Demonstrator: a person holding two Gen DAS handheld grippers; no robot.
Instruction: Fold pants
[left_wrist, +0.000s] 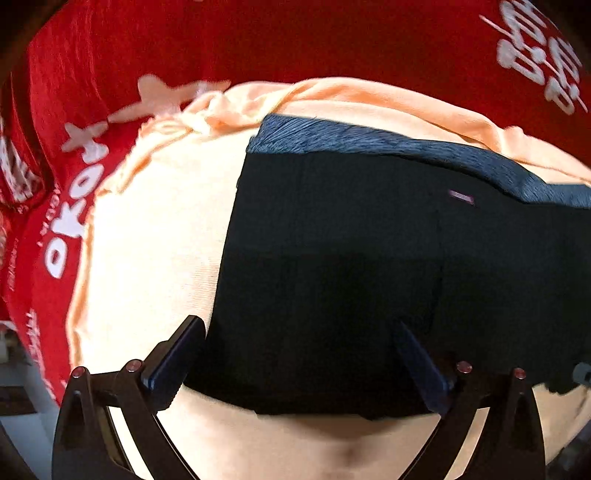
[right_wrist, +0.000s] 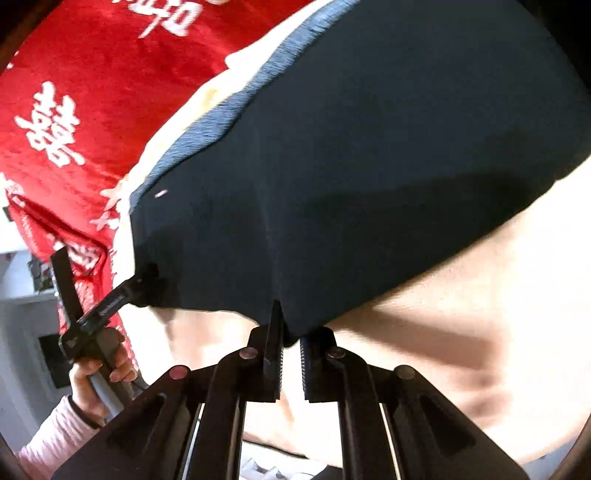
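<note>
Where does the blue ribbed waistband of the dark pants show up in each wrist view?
Left wrist view: the waistband runs along the top edge of the dark pants, from centre to the right edge.
Right wrist view: the waistband slants from lower left to the top centre, along the pants' left edge.
Shared landmark: the small pale tag just below the waistband.

A home: red printed blanket (left_wrist: 332, 37) under peach cloth (left_wrist: 147, 240).

Black pants (left_wrist: 332, 277) with blue-grey waistband — peach cloth (left_wrist: 155, 240) beneath, red blanket (left_wrist: 258, 37) with white lettering.
</note>
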